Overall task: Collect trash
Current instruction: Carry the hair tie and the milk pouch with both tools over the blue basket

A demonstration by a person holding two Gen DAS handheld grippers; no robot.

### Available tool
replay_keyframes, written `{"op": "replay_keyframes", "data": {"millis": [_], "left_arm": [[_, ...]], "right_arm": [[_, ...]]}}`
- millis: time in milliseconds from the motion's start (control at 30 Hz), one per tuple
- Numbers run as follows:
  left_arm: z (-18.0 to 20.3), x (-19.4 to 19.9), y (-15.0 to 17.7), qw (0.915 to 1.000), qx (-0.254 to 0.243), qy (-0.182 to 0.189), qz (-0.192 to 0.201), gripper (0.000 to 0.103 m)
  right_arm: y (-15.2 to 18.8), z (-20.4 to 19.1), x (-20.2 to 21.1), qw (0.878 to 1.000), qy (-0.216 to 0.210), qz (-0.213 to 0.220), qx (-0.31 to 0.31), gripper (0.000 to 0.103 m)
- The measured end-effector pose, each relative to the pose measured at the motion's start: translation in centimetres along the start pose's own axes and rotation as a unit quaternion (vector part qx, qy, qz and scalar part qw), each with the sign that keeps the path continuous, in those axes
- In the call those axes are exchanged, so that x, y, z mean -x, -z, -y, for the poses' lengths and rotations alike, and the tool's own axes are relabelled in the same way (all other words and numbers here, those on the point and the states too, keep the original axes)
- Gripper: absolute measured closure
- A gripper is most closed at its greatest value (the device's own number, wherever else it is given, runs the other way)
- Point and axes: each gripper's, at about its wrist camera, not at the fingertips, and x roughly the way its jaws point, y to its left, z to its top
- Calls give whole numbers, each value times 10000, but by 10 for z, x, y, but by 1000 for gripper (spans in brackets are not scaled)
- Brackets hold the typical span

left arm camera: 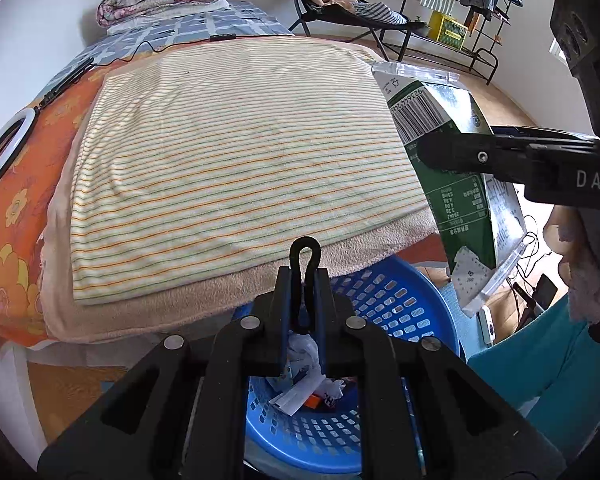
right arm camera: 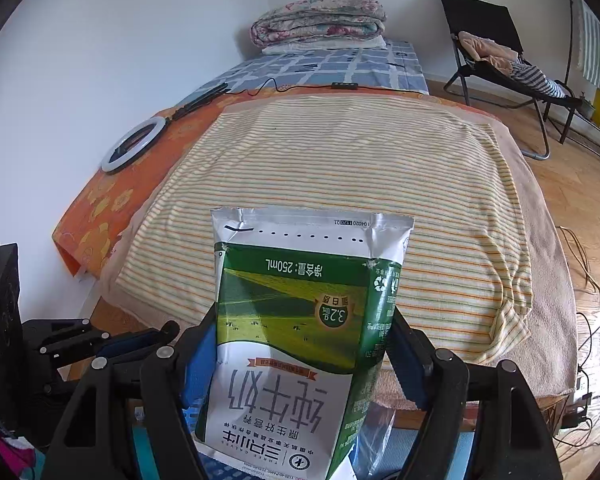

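Observation:
My right gripper is shut on a green and white milk carton, held upside down in front of the bed. The carton also shows in the left wrist view, pinched by the right gripper's fingers, above and right of a blue plastic basket. The basket holds crumpled paper and wrappers. My left gripper is shut on the basket's black handle loop, beside the bed's edge.
A bed with a striped towel over an orange floral sheet fills the middle. A ring light and cable lie on it. A folded quilt sits at the far end. A black folding chair and cables stand on the wooden floor at right.

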Motion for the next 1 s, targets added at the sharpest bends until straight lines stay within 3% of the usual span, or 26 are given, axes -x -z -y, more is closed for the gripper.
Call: {"op": "replay_keyframes", "data": {"millis": [567, 1000], "left_arm": [[-3, -22, 54, 9984, 159, -158, -517, 94], [0, -41, 67, 9968, 114, -205, -766, 94]], "right_arm": [[72, -22, -2, 9994, -196, -273, 118, 26], [96, -27, -16, 9988, -180, -409, 179, 26]]}}
